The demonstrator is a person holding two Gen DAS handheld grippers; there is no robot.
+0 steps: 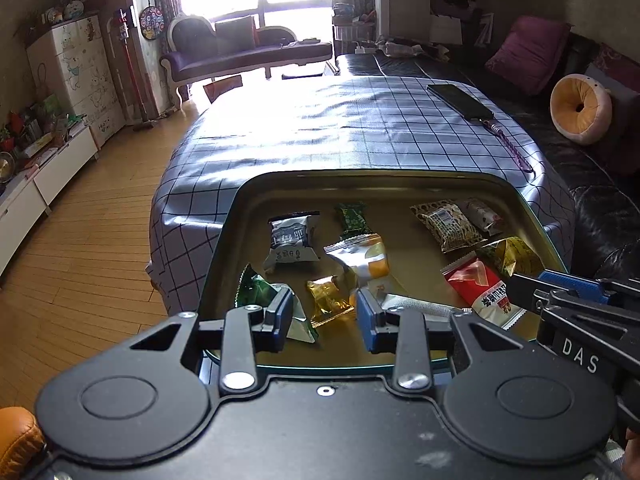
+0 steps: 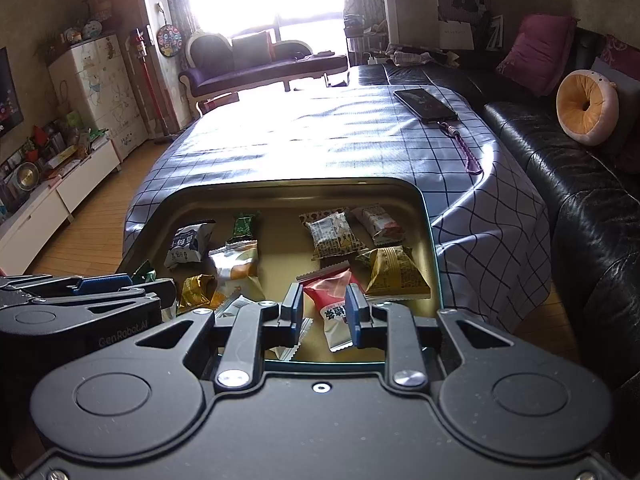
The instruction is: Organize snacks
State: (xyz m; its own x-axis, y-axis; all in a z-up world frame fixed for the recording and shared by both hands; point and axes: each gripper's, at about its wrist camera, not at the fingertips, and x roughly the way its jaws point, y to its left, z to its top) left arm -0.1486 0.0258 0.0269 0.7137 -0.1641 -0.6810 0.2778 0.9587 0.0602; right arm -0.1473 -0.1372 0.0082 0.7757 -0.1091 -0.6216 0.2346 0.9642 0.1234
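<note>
Checked tablecloth (image 1: 320,128) | tray (image 1: 360,178): wrapped snacks (image 1: 294,242) | both hand-held grippers (image 1: 325,318) released, empty

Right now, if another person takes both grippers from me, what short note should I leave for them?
Left gripper: jaws partly open over the near part of the tin tray, gold candy between them, not pinched.
Right gripper: jaws partly open around the red snack packet; contact unclear.
All the visible snacks lie loose in the tray, among them a green packet and a white packet. A phone lies on the checked tablecloth.
Done: snacks gathered in the tray. Left: any sorting within it.
</note>
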